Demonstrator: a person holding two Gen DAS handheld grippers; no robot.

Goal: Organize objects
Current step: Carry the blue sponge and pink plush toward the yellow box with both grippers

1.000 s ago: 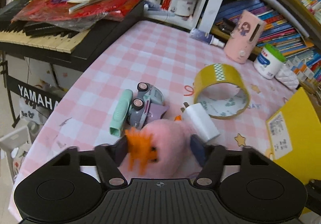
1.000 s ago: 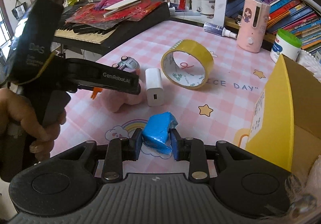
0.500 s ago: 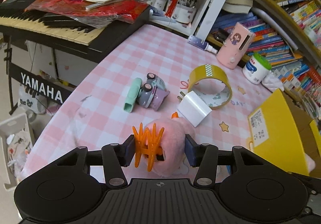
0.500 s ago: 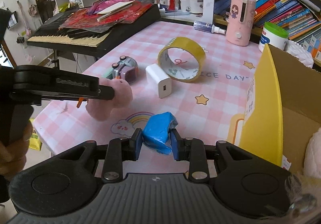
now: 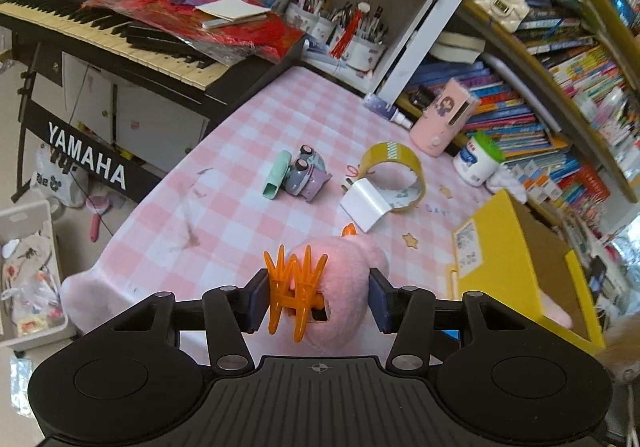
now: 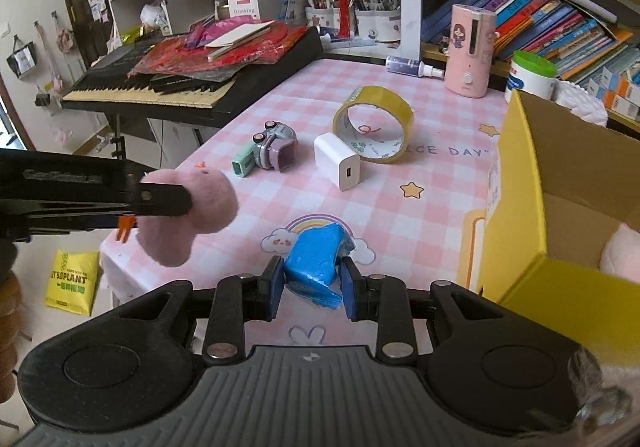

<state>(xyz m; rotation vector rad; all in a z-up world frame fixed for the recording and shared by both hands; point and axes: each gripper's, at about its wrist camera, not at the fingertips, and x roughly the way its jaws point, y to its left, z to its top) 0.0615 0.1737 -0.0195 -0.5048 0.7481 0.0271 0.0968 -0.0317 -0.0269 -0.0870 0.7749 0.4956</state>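
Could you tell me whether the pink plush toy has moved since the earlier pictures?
Yes. In the right wrist view the pink plush toy, held by the left gripper, has risen off the table and drawn back from the white charger.

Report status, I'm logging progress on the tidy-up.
Left gripper shut on pink plush clip, lifted. Right gripper shut on blue packet. Yellow box open; path looks clear.

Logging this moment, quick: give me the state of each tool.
Left tool: closed on the pink plush toy.
Right tool: closed on the blue packet.
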